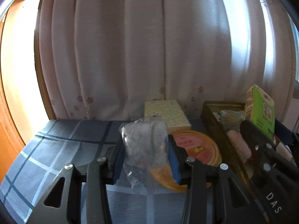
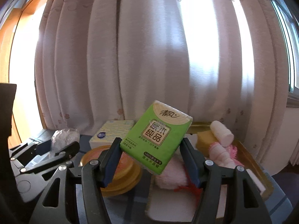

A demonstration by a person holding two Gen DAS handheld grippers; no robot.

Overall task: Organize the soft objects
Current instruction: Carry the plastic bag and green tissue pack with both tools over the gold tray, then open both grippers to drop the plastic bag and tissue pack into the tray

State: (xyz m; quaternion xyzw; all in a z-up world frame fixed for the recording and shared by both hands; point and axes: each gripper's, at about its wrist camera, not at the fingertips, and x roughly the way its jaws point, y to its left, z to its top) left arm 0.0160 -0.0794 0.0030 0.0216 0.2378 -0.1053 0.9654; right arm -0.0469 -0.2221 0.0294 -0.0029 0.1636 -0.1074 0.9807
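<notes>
The green tissue pack point(image 2: 156, 139) is tilted and off the surface, clamped between the blue pads of the right hand-held gripper point(image 2: 151, 160), above the near left end of the gold tray point(image 2: 257, 169). In the tray lie a fluffy pink cloth point(image 2: 171, 175), a yellow sponge point(image 2: 205, 140), a white roll point(image 2: 222, 132) resting on the sponge, and a pink-and-white bundle point(image 2: 220, 155) beside them. The left hand-held gripper point(image 1: 146, 149) is closed on a crumpled clear plastic bag point(image 1: 144, 145), held up over the blue checked cloth point(image 1: 56, 149) covering the tabletop, left of the tray. Just beyond that gripper a round yellow lid point(image 1: 198, 149) with a pink label lies flat on the cloth, touching the tray's left wall or nearly so. Behind the lid, at the far edge against the pale curtain point(image 1: 130, 46), sits a yellow patterned tissue pack point(image 1: 166, 113)
</notes>
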